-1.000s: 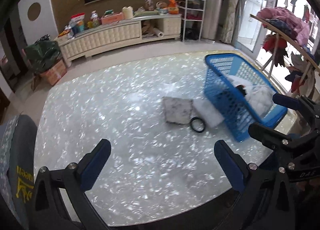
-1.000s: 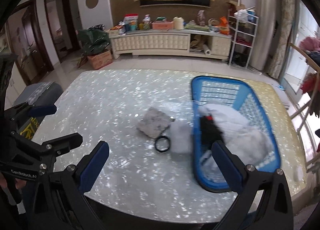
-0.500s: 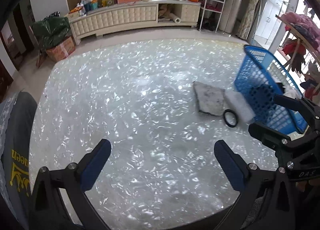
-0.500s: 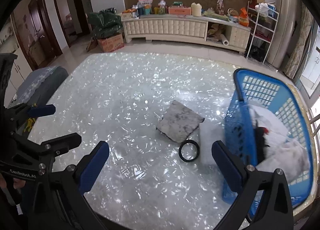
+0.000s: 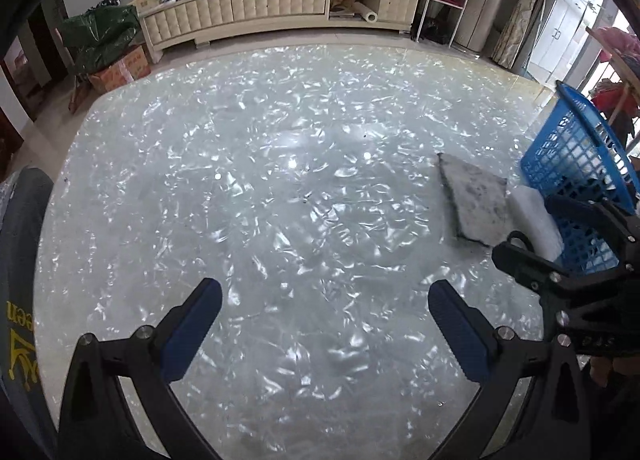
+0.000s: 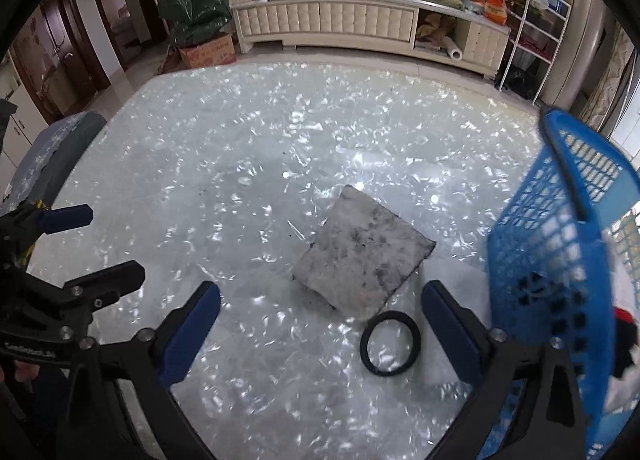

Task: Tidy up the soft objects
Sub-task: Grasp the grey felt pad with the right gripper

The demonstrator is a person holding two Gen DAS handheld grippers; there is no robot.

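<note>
A grey mottled square pad (image 6: pixel 364 252) lies on the shiny pearl-white table (image 6: pixel 240 163), with a black ring (image 6: pixel 390 344) just in front of it. My right gripper (image 6: pixel 320 324) hangs over them with wide jaws that are closing; the ring lies low between the fingers, untouched. A white fluffy piece (image 5: pixel 532 219) rests between the pad (image 5: pixel 476 199) and the blue mesh basket (image 5: pixel 576 163). The basket (image 6: pixel 552 240) holds white cloth (image 6: pixel 624 340). My left gripper (image 5: pixel 324 320) is open over bare table, left of the pad.
A cream cabinet (image 6: pixel 344 23) loaded with boxes runs along the far wall, with a wire rack (image 6: pixel 536 19) to its right. A green bag on a cardboard box (image 6: pixel 200 31) stands on the floor. A cushioned chair (image 6: pixel 52 155) stands at the table's left edge.
Both grippers have sunk toward the table and moved forward. The pad and ring now look larger and nearer, and the basket has slid toward the right edge of both views.
</note>
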